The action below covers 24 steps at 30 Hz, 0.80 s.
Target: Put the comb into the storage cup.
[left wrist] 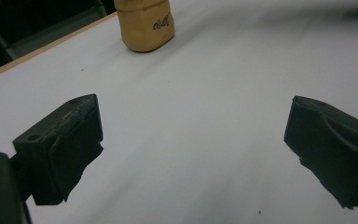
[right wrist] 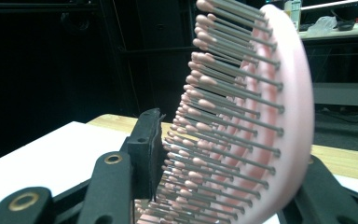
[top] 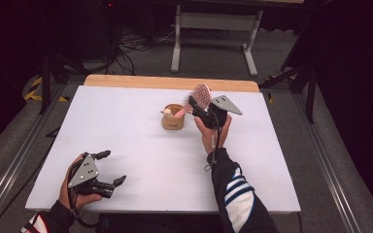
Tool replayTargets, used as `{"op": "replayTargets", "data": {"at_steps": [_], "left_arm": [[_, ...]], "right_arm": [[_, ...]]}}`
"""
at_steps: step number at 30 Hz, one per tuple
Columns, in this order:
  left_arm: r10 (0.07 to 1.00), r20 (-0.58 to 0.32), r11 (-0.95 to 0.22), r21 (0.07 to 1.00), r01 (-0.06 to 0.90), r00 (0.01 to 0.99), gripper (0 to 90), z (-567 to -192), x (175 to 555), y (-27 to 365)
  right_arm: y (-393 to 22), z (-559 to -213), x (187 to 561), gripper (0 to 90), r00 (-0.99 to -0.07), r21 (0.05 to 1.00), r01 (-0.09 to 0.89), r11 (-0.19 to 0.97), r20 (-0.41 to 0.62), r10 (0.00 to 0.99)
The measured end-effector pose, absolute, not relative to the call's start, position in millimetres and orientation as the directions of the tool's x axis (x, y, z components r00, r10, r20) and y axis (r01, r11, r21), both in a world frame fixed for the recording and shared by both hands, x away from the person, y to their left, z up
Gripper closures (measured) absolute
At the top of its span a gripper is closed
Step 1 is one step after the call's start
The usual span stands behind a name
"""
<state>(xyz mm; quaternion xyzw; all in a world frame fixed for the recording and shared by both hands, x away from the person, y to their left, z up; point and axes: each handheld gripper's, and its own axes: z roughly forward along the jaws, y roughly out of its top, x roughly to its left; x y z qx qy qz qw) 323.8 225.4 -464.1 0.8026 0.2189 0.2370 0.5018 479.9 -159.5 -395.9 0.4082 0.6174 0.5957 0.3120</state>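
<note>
A pink hairbrush stands tilted, its handle down inside a small brown cup at the middle of the white table. My right gripper holds the brush head. In the right gripper view the bristle tips touch the left pad and the pink back lies against the right jaw, so my right gripper is shut on the brush. My left gripper rests near the front left edge, open with nothing between its jaws. The left gripper view looks past my left gripper to the cup farther off.
A pale rounded end pokes out of the cup's left side. The table's wooden far edge lies behind the cup. Beyond it, a metal frame and cables lie on the floor. Bare white tabletop spreads between the two hands.
</note>
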Motion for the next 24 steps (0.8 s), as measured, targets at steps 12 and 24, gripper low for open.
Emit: {"op": "replayTargets", "data": {"at_steps": [12,24], "left_arm": [[0.588,0.162,-0.402,0.909,0.113,0.792,5.4,-463.9,323.3,224.4],[0.593,0.16,-0.396,0.911,0.114,0.789,5.4,-463.7,324.0,226.3]], "right_arm": [[-164.4,-399.8,480.2,50.6,-0.456,0.989,0.148,-0.026,0.091,0.885],[-169.0,-404.1,482.4,46.2,-0.447,0.986,0.164,-0.021,0.094,0.889]]}}
